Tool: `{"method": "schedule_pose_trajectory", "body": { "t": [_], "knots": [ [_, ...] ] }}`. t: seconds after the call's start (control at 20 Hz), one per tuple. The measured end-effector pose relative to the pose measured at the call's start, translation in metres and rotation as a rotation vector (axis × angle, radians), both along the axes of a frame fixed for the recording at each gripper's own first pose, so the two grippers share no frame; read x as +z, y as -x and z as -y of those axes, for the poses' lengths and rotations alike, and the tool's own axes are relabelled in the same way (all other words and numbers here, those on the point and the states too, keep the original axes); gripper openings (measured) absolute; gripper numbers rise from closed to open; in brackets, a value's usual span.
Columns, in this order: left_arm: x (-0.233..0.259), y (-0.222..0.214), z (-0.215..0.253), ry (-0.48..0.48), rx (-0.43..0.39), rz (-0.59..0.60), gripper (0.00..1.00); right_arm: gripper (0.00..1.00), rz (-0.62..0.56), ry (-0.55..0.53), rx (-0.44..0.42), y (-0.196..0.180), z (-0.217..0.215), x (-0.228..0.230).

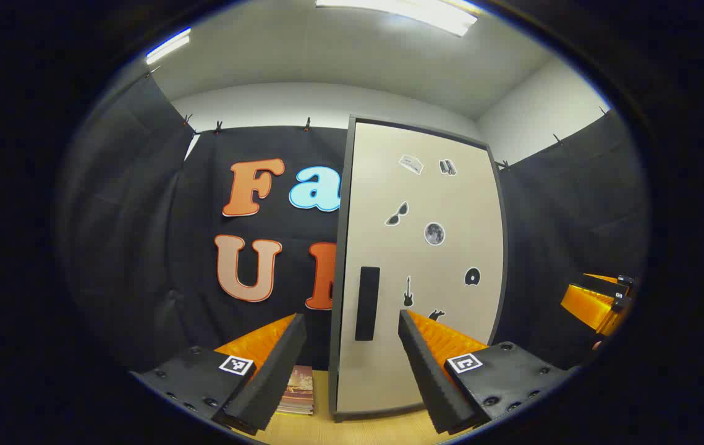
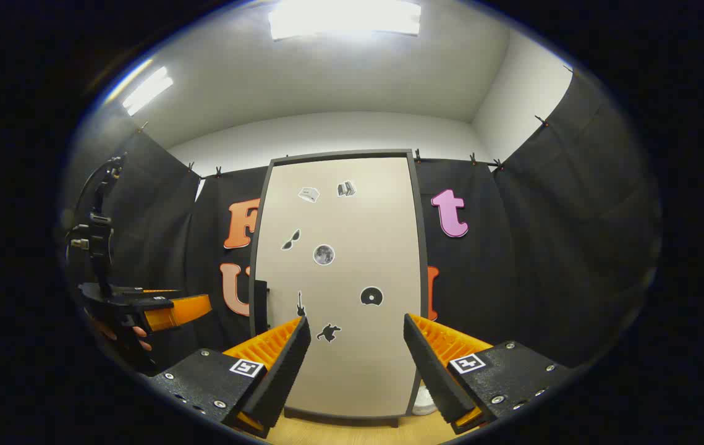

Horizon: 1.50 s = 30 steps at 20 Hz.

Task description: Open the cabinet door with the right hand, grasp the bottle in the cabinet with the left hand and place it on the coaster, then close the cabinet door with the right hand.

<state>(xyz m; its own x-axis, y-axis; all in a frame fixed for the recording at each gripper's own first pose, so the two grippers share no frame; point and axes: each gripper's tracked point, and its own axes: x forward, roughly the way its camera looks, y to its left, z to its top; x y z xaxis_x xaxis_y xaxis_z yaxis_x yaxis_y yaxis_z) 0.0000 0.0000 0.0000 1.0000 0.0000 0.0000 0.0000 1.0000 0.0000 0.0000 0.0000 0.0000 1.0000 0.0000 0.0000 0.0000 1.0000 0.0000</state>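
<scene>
Left gripper view, scanned from left to right: the left gripper [image 1: 352,364] occupies the bottom of the picture with its two fingers spread wide apart and nothing between them. Just behind its left finger [image 1: 265,377] a small stack of books [image 1: 298,390] lies on the wooden tabletop [image 1: 352,429], beside the cabinet's lower left corner. The cabinet [image 1: 334,346] stands upright on the tabletop, and its pale cabinet door [image 1: 444,259] is closed. A dark vertical handle [image 1: 367,303] sits near the door's left edge, framed between the two open fingers but well beyond them, not touched. Small black-and-white stickers [image 1: 434,233] are scattered over the door face. At the far right edge the right gripper [image 1: 602,300] is visible, held away from the door; its state cannot be read from this angle. Right gripper view, scanned from left to right: the left gripper [image 2: 172,309] appears at the left edge, held by a hand [image 2: 120,334] whose fingertips show below it. The handle [image 2: 260,306] is seen as a dark strip at the door's left edge. The right gripper [image 2: 355,364] faces the closed cabinet door [image 2: 339,364] squarely, its fingers parted wide and empty, apart from the door. A white object [image 2: 424,400] rests on the tabletop at the cabinet's lower right corner; what it is cannot be determined. The bottle cannot be located with the door shut.
</scene>
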Motion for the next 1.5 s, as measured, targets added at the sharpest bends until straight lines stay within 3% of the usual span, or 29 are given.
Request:
{"method": "schedule_pose_trajectory", "body": {
  "t": [0.45,0.65,0.95,1.25,1.5],
  "knots": [
    [-0.020,-0.006,0.001,-0.010,0.034,-0.045,0.98,0.83,-0.039,-0.163,0.055,-0.002,-0.003,-0.005],
    [-0.017,-0.006,0.002,-0.022,0.042,-0.034,0.98,0.81,-0.033,-0.118,-0.006,-0.006,0.009,-0.007],
    [-0.013,-0.004,-0.004,-0.031,0.063,-0.024,0.98,0.81,-0.119,0.080,-0.042,-0.017,0.009,-0.039],
    [-0.002,-0.002,-0.009,-0.034,0.070,-0.011,0.98,0.83,-0.202,0.065,-0.075,-0.027,0.016,-0.058],
    [0.007,0.002,-0.018,-0.052,0.077,0.001,0.98,0.86,-0.194,0.065,-0.104,-0.036,0.023,-0.052]
  ]
}}
